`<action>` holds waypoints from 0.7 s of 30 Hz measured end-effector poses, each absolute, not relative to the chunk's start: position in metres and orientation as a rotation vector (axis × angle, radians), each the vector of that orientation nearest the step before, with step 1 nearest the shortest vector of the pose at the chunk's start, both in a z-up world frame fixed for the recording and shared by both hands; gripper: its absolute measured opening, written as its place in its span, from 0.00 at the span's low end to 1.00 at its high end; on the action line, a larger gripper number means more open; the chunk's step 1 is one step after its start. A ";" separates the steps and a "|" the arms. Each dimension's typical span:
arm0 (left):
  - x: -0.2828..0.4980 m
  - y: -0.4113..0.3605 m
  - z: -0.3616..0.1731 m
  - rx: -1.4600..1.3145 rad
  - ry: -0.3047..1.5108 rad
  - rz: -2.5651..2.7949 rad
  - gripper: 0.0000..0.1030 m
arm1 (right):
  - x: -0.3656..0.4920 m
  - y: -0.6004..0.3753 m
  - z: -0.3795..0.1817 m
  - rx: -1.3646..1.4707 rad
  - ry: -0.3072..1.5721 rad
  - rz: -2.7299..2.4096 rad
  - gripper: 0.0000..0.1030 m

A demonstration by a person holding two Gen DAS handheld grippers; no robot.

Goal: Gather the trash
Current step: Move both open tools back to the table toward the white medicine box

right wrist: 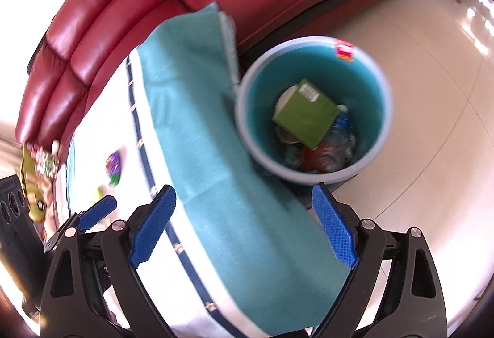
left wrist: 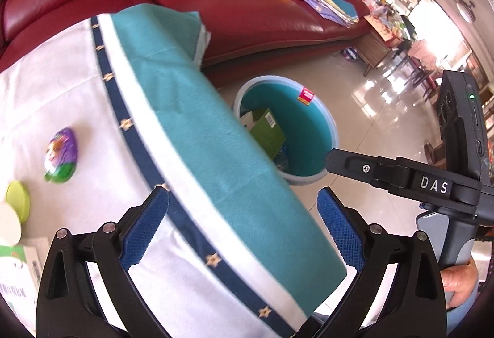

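Beyond the spread blue pads of the right gripper [right wrist: 244,227], down on the pale tiled floor [right wrist: 432,109], stands a round teal plastic bin with a grey rim [right wrist: 375,85]. Inside it a green cardboard box [right wrist: 304,112] lies tilted on top of crumpled bottles and wrappers, and a red sticker sits on the inner wall near the far rim. This gripper is released and holds nothing; its jaws hang above the table edge, where a teal fabric overhang [right wrist: 216,152] drops from a white tablecloth with a navy star-patterned border [right wrist: 102,134].

The left gripper [left wrist: 244,227] is likewise released and empty, its jaws wide apart over the same cloth edge. Ahead and to its left, on the white cloth, lies a purple and green foil-wrapped egg-shaped sweet [left wrist: 60,154], well apart from the fingers. Nearer on the left sit a lime-green round lid [left wrist: 18,200] and, just beside it, a cream disc. The bin shows ahead to the right, partly hidden by the overhang. A dark red leather sofa [left wrist: 247,7] stands behind the table.
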State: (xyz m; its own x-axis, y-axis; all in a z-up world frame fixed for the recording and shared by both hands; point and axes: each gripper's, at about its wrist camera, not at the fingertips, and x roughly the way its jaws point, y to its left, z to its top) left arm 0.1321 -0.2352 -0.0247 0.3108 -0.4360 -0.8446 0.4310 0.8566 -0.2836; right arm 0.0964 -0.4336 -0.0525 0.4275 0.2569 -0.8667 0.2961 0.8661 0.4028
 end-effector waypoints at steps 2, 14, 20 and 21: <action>0.126 -0.214 -0.024 -0.019 1.114 -0.546 0.94 | 0.097 -0.415 -0.050 0.534 1.154 -0.003 0.83; 0.090 -0.076 -0.027 -0.112 1.093 -0.376 0.94 | 0.105 -0.291 -0.039 0.349 1.206 0.158 0.83; 0.068 0.002 -0.030 -0.160 1.062 -0.266 0.94 | 0.112 -0.220 -0.038 0.217 1.233 0.252 0.83; 0.065 0.014 -0.029 -0.174 1.055 -0.245 0.94 | 0.112 -0.207 -0.038 0.194 1.237 0.269 0.83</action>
